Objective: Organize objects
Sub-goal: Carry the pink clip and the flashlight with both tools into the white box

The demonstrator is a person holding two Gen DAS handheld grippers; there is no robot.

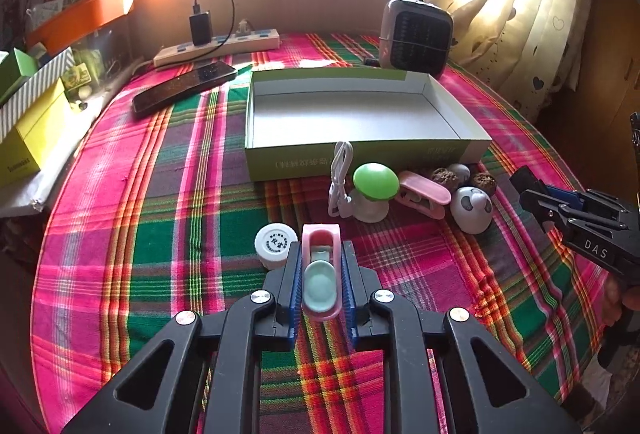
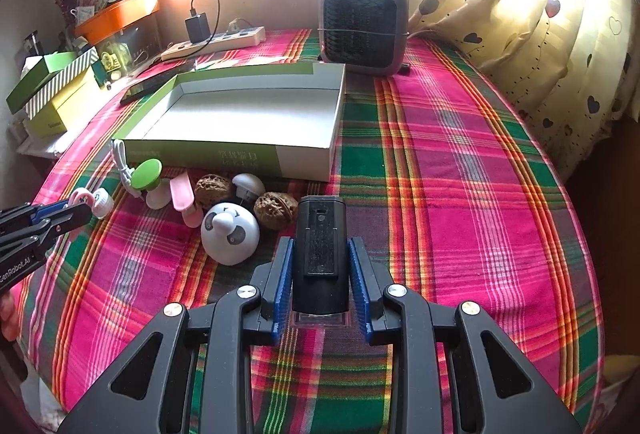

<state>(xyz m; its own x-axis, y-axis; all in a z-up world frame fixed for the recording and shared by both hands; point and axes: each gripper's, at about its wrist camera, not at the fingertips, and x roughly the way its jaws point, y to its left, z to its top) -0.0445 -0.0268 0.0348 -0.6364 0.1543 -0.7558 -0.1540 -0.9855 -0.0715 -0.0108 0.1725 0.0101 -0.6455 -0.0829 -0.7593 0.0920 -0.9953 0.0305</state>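
We had both grippers loaded over the plaid-covered table (image 1: 160, 234). The left gripper (image 1: 322, 270) had its blue fingers (image 1: 294, 274) clamped on a small pink clip (image 1: 320, 254) with a pale teal inner part, right beside a white jar lid (image 1: 275, 244) on the cloth. The right gripper (image 2: 320, 266) had its fingers (image 2: 280, 274) closed on a black block-shaped device (image 2: 320, 246), gripped by its two long sides. The open green-and-white box (image 1: 360, 106) lay ahead of both, its floor bare, and we judged it to be where the things belonged. Against its near wall sat the rest of the clutter: a white cable (image 1: 340, 170), a green-capped mushroom toy (image 1: 374, 186), a second pink clip (image 1: 424, 192), walnuts (image 1: 444, 178) and a panda figure (image 1: 472, 210). To do this step well, we reckoned each load should be lifted clear of that cluster and of the box's near wall before going forward, then lowered close to the box floor before the fingers let go, so nothing bounced out. We would set the black device toward the right side and the clip toward the left, keeping the two grippers well apart and leaving room for the remaining pieces. The clip sat narrow between the pads, so a steady, untilted carry seemed wise.
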